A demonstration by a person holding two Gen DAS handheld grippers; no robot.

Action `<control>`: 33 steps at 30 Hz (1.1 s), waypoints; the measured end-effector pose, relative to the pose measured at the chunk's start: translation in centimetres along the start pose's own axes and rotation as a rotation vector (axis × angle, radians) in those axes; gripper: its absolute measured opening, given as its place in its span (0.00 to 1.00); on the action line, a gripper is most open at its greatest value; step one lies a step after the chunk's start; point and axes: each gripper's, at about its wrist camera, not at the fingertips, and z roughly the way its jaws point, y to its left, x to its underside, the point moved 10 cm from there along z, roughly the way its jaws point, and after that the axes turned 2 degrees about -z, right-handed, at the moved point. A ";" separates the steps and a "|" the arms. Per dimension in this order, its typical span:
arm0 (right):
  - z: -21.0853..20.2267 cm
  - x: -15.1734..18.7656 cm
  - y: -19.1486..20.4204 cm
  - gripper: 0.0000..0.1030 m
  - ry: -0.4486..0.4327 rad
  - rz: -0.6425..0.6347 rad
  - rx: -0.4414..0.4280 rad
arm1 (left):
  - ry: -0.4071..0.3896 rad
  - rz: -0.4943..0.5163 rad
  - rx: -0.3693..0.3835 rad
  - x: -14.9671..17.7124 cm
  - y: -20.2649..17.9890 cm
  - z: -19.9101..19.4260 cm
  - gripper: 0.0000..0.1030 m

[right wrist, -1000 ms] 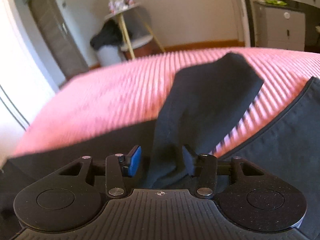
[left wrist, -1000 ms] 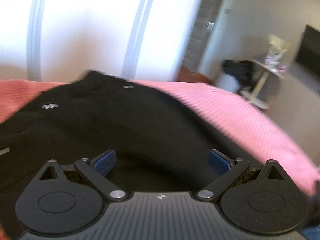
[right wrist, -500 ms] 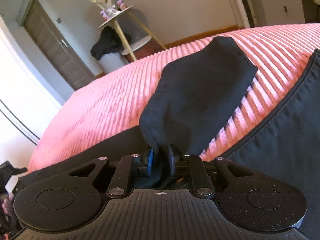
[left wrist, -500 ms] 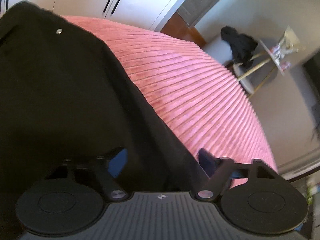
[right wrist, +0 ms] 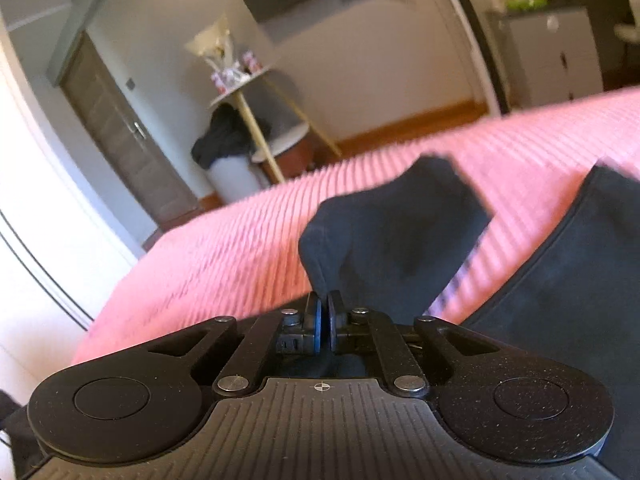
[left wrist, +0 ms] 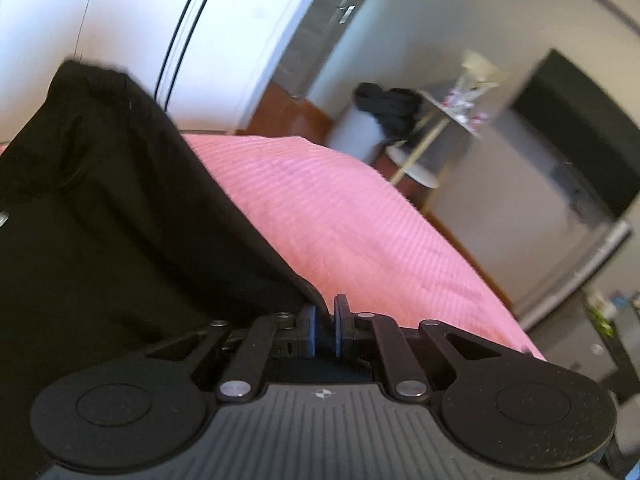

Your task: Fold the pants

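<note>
Black pants (left wrist: 104, 216) lie on a pink ribbed bedspread (left wrist: 332, 216). In the left wrist view my left gripper (left wrist: 324, 330) is shut on the pants' right edge, and the cloth rises away to the left. In the right wrist view my right gripper (right wrist: 324, 326) is shut on a bunched fold of the pants (right wrist: 396, 236), which stands up off the bedspread (right wrist: 224, 248) in front of the pads. More of the black cloth (right wrist: 568, 288) spreads at the right.
Beyond the bed stand a small round side table (right wrist: 256, 80) with wooden legs, a white bin with dark clothes (right wrist: 228, 160) on it, a door (right wrist: 120, 128) and a grey cabinet (right wrist: 556, 52). A white wardrobe (left wrist: 160, 32) is at the left.
Both grippers have shut on the black cloth. The left went from wide open to pinching the pants' edge and lifted it. The right drew its fold up and sideways.
</note>
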 end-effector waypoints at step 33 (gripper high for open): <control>0.5 6.2 -3.6 0.12 0.106 -0.726 0.471 | -0.048 -0.201 -0.226 11.3 12.0 -15.8 0.95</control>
